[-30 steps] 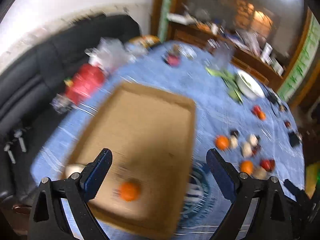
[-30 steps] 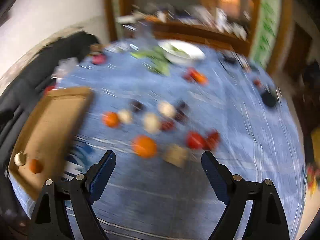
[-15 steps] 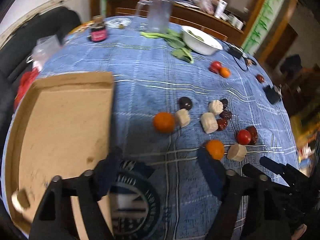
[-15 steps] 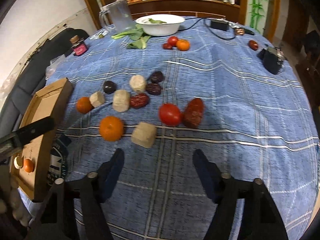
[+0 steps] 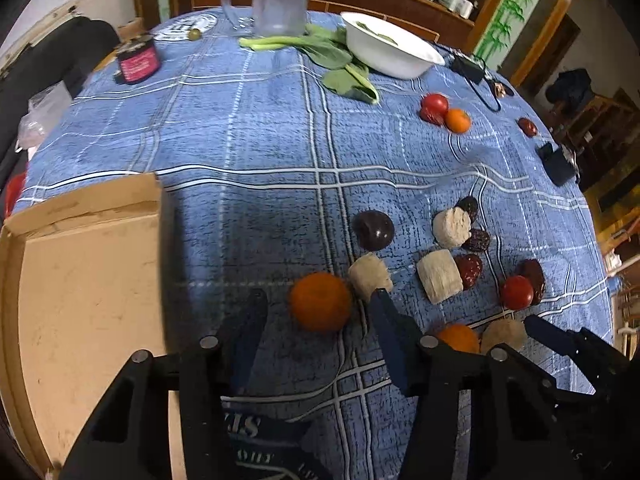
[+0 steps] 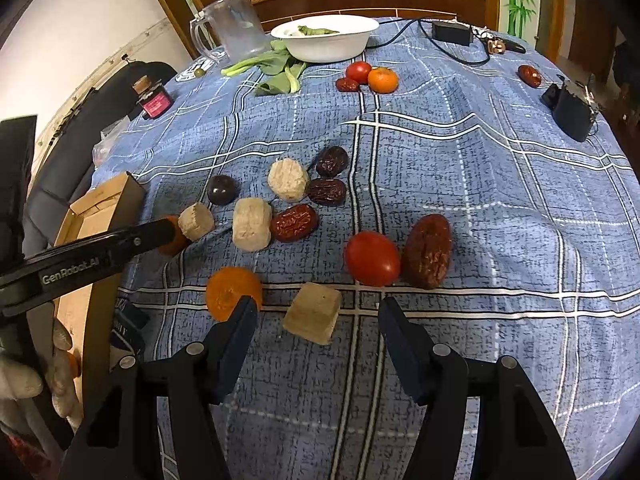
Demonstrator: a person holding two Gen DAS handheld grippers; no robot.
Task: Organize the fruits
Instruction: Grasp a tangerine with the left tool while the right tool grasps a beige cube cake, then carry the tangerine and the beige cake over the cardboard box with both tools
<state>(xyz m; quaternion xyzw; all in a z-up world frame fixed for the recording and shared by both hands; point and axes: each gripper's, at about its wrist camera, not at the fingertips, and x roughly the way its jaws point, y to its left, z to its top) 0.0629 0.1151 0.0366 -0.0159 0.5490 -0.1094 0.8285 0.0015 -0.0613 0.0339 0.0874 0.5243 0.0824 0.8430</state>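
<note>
My left gripper (image 5: 318, 306) is open, its fingers on either side of an orange tangerine (image 5: 320, 301) on the blue checked tablecloth, beside the cardboard tray (image 5: 80, 280). My right gripper (image 6: 314, 312) is open around a tan cube (image 6: 313, 313). A second tangerine (image 6: 233, 292) lies by its left finger. A red tomato (image 6: 372, 258) and a big red date (image 6: 428, 250) lie just beyond. Pale chunks (image 6: 251, 224), dark dates (image 6: 327, 191) and a dark plum (image 6: 222, 189) lie further on. The left gripper's arm (image 6: 92, 256) shows at the left of the right wrist view.
A white bowl (image 6: 324, 38) with greens (image 6: 276, 68), a clear jug (image 6: 236, 28), a pink-labelled jar (image 6: 154, 102), a tomato and tangerine pair (image 6: 372, 76), a black charger (image 6: 572, 110) and cable stand at the back. A black sofa (image 5: 48, 68) lies beyond the table's left edge.
Both grippers moved forward and down towards the fruit. The left one swung right off the tray to the tangerine on the cloth; the right one closed in on the tan cube.
</note>
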